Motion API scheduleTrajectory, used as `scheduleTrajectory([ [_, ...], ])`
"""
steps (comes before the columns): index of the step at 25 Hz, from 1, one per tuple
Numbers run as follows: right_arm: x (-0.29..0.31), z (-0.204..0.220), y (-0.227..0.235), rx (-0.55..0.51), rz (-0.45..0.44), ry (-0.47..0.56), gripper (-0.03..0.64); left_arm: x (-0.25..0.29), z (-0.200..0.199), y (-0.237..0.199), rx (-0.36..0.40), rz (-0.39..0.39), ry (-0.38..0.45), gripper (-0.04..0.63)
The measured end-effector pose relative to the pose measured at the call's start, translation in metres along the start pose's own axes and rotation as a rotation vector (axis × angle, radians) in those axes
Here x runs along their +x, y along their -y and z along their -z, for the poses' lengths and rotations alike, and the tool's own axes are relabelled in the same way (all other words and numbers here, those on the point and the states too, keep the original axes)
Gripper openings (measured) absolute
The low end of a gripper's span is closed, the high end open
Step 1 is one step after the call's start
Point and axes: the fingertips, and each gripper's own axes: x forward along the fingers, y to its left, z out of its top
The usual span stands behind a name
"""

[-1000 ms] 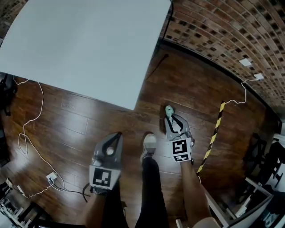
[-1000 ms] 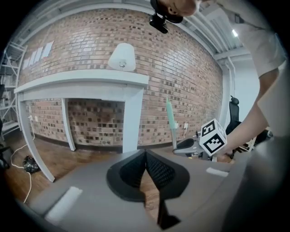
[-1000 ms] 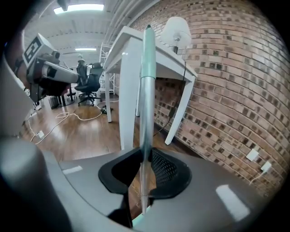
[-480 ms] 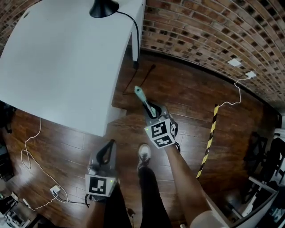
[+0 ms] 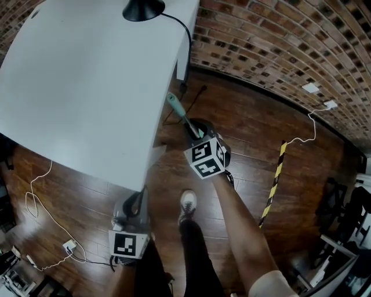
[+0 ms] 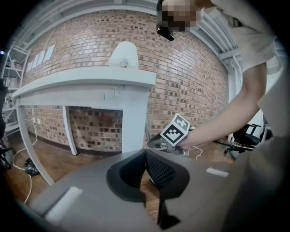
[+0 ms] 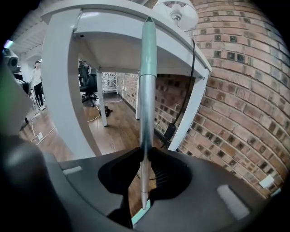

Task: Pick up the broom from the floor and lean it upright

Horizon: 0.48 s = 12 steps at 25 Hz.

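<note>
The broom's silver handle (image 7: pixel 147 95) with a teal grip end (image 5: pixel 174 105) stands nearly upright, close to the corner of the white table (image 5: pixel 75 75). My right gripper (image 5: pixel 194 131) is shut on the handle, whose shaft runs between the jaws (image 7: pixel 144 154) in the right gripper view. The broom's lower part is hidden behind the gripper body. My left gripper (image 5: pixel 138 196) hangs low by the person's leg, near the table's front edge. Its jaws (image 6: pixel 145 152) meet with nothing between them. The right gripper's marker cube (image 6: pixel 176 132) shows in the left gripper view.
A black lamp base (image 5: pixel 143 8) sits on the table, its cord running down to the brick wall (image 5: pixel 278 40). A table leg (image 7: pixel 195 108) stands close behind the handle. A yellow-black strip (image 5: pixel 275 181) and white cables (image 5: pixel 35 200) lie on the wood floor. A shoe (image 5: pixel 188 203) is between the grippers.
My right gripper has carried the broom handle up and left in the head view, toward the table corner. The left gripper shifted slightly and stays shut.
</note>
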Motion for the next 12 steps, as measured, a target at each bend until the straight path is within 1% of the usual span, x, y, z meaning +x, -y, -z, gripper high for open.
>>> scheduleTrajectory([
  [3,0.009,-0.007,0.002,0.022,0.003,-0.007,0.089,0.001,-0.002,-0.004,-0.004,0.0,0.002,0.002],
  [7,0.016,-0.017,0.005,0.052,0.017,0.009,0.091,0.004,0.0,-0.006,-0.002,0.01,-0.003,0.002],
  [10,0.02,-0.019,0.003,0.013,0.042,0.024,0.101,0.007,0.003,-0.01,-0.007,0.018,0.001,0.002],
  [12,0.02,-0.017,-0.003,-0.027,0.044,0.029,0.115,0.005,0.007,-0.01,-0.014,0.017,-0.013,0.002],
])
